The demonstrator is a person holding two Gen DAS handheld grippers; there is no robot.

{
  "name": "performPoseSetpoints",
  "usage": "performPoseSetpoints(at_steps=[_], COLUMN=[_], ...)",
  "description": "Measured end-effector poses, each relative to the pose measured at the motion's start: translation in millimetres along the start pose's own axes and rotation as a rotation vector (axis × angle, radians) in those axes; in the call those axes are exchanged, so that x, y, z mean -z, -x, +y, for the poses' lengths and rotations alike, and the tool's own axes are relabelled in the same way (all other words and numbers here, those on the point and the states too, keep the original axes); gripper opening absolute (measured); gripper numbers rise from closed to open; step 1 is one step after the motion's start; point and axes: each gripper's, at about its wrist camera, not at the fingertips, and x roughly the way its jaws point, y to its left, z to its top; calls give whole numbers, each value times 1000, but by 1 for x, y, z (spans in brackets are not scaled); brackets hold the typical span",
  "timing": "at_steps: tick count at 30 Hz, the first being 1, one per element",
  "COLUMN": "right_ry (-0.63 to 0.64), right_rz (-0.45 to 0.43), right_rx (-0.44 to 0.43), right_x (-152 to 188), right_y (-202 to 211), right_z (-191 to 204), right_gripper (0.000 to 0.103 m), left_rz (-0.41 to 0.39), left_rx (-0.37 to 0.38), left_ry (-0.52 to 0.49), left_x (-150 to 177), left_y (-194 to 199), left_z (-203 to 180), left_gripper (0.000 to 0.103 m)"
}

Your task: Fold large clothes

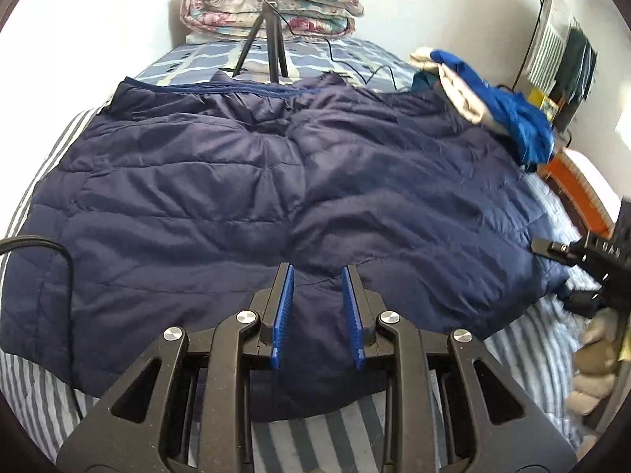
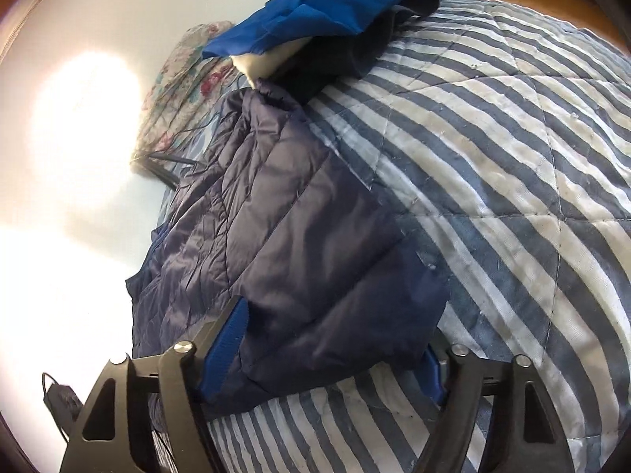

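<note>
The navy puffer jacket (image 1: pixel 276 197) lies spread flat across the striped bed quilt (image 2: pixel 512 157), with a heap of blue clothes (image 1: pixel 504 106) at its 2 o'clock corner. It looks light, squishy and slippery — probably best pinched at a hem or quilted seam. The left hand-held gripper (image 1: pixel 317 311) hovers over the near hem, jaws apart and empty. The right hand-held gripper (image 2: pixel 335 351) straddles the jacket's edge — not visibly clamped yet.
</note>
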Motion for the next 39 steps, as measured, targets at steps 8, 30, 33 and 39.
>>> performPoseSetpoints(at_steps=[8,30,33,39], right_ry=[171,779,822,924], right_rz=[-24,-175,-142,-95], right_rx=[46,28,-17,-58], right_x=[-3,46,60,99], right_y=[9,52,42,10], right_z=[36,258,289,342], right_gripper=[12,10,10,10], left_rz=[41,-103,-98,-112], left_rx=[-48,-171,-195,-206], left_ry=[-65,229,254,284], left_x=[10,123,140,164], left_y=[-26,194,209,234], left_z=[-6,145,157,165], left_gripper=[25,25,25,25])
